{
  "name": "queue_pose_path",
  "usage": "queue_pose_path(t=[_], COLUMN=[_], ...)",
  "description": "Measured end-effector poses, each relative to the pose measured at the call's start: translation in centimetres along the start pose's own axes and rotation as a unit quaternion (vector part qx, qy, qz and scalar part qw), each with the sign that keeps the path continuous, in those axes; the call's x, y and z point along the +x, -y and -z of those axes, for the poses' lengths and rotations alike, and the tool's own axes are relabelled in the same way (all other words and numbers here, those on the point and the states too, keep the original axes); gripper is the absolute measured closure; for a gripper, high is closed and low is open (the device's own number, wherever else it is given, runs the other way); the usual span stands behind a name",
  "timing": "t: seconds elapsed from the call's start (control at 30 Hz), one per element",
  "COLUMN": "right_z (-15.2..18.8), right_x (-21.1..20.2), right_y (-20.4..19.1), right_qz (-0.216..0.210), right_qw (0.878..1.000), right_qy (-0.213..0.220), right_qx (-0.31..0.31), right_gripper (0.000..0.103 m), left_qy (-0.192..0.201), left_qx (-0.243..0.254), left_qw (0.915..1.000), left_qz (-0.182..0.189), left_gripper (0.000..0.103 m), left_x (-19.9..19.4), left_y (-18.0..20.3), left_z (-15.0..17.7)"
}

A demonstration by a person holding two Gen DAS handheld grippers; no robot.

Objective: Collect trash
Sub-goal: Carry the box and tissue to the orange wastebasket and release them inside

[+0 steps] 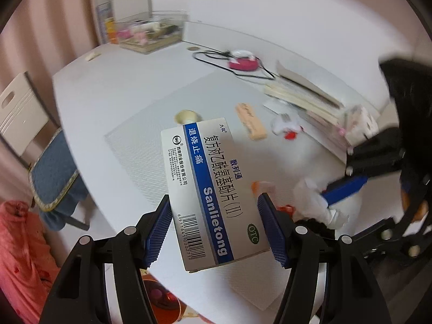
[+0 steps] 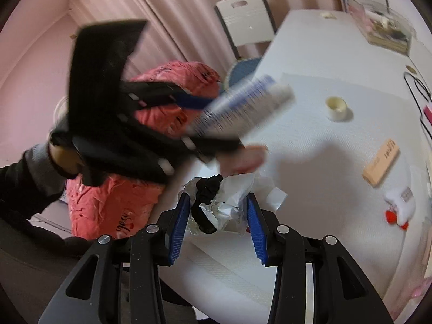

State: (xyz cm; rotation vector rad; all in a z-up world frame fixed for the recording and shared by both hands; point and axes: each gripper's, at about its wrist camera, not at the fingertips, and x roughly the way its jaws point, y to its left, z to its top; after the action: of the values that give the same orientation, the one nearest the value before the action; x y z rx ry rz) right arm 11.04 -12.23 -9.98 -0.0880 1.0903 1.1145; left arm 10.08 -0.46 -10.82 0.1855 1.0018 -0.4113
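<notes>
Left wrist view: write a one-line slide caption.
Left gripper holds a medicine box above the white table; right gripper carries crumpled paper.

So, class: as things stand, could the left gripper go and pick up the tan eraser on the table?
Probably not yet. The left gripper is already shut on the medicine box, so its jaws are full. The tan eraser itself lies uncovered on the table.

White table (image 1: 108, 86) carries a pale textured mat (image 1: 151, 135). On the mat — a cream tape roll (image 1: 186, 117), standing on end. Beside the mat, on bare tabletop: a tan oblong packet (image 1: 251, 121), a white wrapper with red bits (image 1: 286, 128), stacked books (image 1: 305, 94), a pink round device with black cable (image 1: 243, 62), and a clear box of oddments (image 1: 154, 32) — far corner.
</notes>
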Motion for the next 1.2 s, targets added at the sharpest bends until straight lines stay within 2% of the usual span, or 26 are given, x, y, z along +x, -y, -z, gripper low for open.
queue_pose_path(t=[0.1,0.3,0.63,0.9,1.2], right_z=[0.0,-1.0,-4.5,-6.7,-8.3], right_x=[-0.4,-0.5,3.7,8.0,13.4], right_y=[-0.2,0.1,-2.0,-6.6,-12.9], right_qz=[0.005,0.002,-0.025,-0.06,-0.096], right_qw=[1.0,1.0,0.997,0.99,0.977], right_qy=[0.0,0.007,-0.018,-0.048,-0.08], right_qx=[-0.015,-0.019,-0.069,-0.121,-0.174], right_gripper=[0.06,0.06,0.06,0.06,0.06], left_qy=[0.0,0.002,0.008,0.007,0.002], left_qx=[-0.012,-0.018,-0.077,-0.143,-0.213], left_qw=[0.9998,0.9998,0.9962,0.9864,0.9703], left_qz=[0.013,-0.002,-0.04,-0.081,-0.115], left_gripper=[0.038,0.038,0.038,0.038,0.038], left_x=[0.0,-0.8,-3.8,-6.8,-9.7], left_y=[-0.2,-0.6,-4.0,-7.5,-10.6], left_z=[0.2,1.0,4.5,9.3,14.7])
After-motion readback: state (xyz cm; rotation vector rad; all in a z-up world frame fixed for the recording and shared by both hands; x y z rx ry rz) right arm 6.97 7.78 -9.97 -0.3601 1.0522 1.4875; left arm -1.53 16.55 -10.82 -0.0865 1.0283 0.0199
